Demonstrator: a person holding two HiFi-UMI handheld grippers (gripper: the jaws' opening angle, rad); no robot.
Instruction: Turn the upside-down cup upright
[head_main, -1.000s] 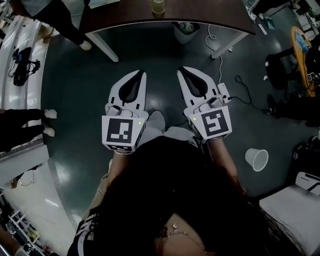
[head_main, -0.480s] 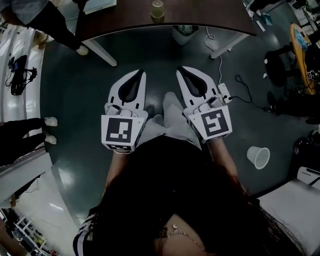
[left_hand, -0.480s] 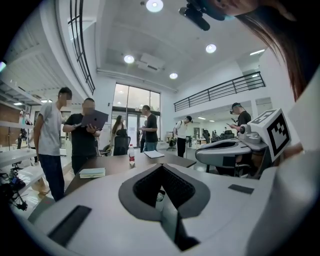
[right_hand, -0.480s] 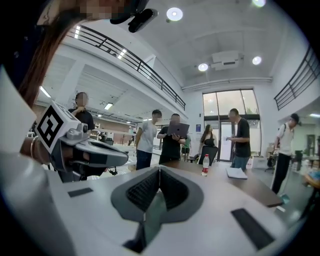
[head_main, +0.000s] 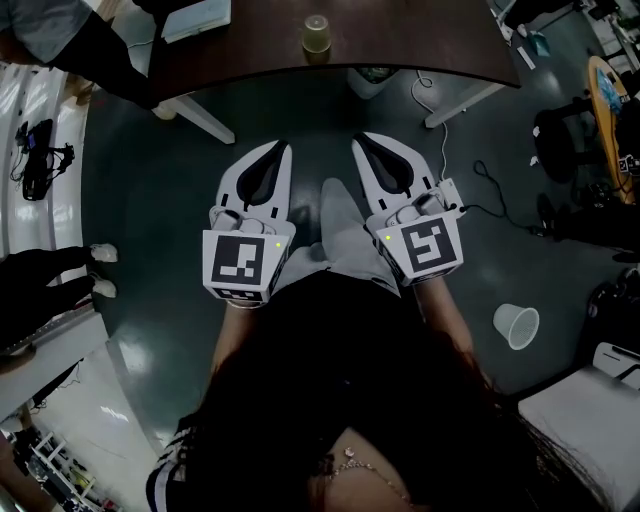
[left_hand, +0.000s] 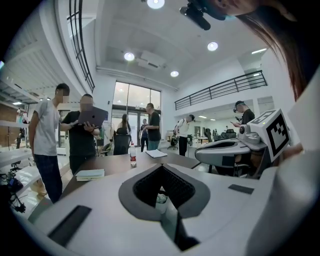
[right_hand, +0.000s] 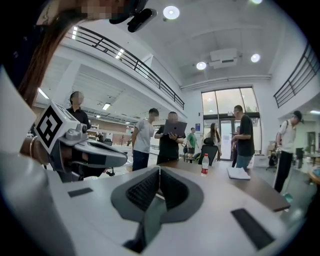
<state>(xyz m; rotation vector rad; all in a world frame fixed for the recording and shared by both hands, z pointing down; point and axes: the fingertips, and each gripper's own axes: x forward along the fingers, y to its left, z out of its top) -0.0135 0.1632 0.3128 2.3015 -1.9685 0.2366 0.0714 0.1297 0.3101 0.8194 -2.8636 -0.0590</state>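
Observation:
A small translucent cup (head_main: 316, 34) stands on the dark brown table (head_main: 420, 40) at the top of the head view. It also shows faintly through the hollow behind the left jaws (left_hand: 161, 199); which way up it stands I cannot tell. My left gripper (head_main: 284, 146) and right gripper (head_main: 360, 138) are held side by side over the floor, well short of the table. Both point towards it. Each is shut with nothing between its jaws, as the left gripper view (left_hand: 161, 166) and the right gripper view (right_hand: 159, 169) show.
A second pale cup (head_main: 516, 326) lies on the floor at the right. On the table are a notebook (head_main: 195, 17) and a bottle (left_hand: 133, 155). A bin (head_main: 372, 75) sits under the table, cables (head_main: 480, 190) trail on the floor, and several people stand beyond.
The table and its cup have come further into the head view, nearer the grippers. The floor cup has slipped back. Both grippers stay shut and side by side.

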